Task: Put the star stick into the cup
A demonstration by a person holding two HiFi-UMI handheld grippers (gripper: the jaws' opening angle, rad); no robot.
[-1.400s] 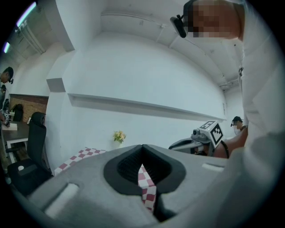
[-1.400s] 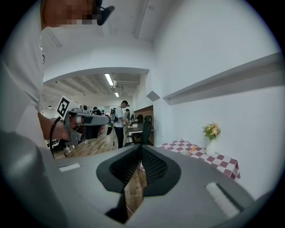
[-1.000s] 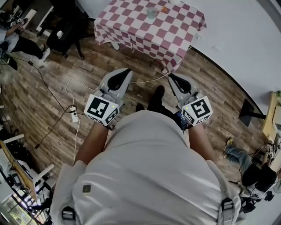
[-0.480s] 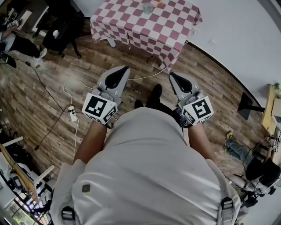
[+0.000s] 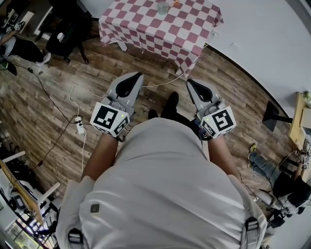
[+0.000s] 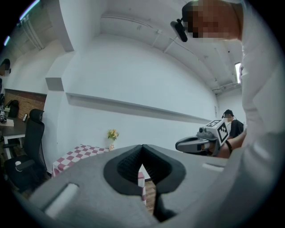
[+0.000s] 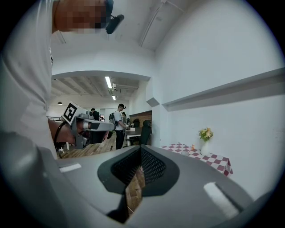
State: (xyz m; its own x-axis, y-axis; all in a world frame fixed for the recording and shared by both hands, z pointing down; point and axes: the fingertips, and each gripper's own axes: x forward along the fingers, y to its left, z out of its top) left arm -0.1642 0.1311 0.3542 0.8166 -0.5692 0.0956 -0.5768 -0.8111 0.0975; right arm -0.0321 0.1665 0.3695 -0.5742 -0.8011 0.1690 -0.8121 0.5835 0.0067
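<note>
A table with a red-and-white checked cloth (image 5: 160, 26) stands at the top of the head view, well ahead of me. A clear cup (image 5: 162, 7) sits near its far edge, with a small orange thing (image 5: 176, 3) beside it that is too small to identify. My left gripper (image 5: 139, 76) and right gripper (image 5: 189, 82) are held side by side over the wood floor, short of the table. Both are shut with nothing between the jaws. The left gripper view shows the table (image 6: 78, 153) far off; the right gripper view shows it (image 7: 209, 160) too.
A vase of flowers (image 7: 205, 135) stands on the table. A power strip and cables (image 5: 80, 127) lie on the floor at left, and a black chair (image 5: 68, 39) stands at upper left. A black stand (image 5: 274, 121) leans by the white wall. People are at the room's edges.
The table has slid up and slightly left in the head view, so I stand a little closer to it. Both grippers keep the same pose and stay shut.
</note>
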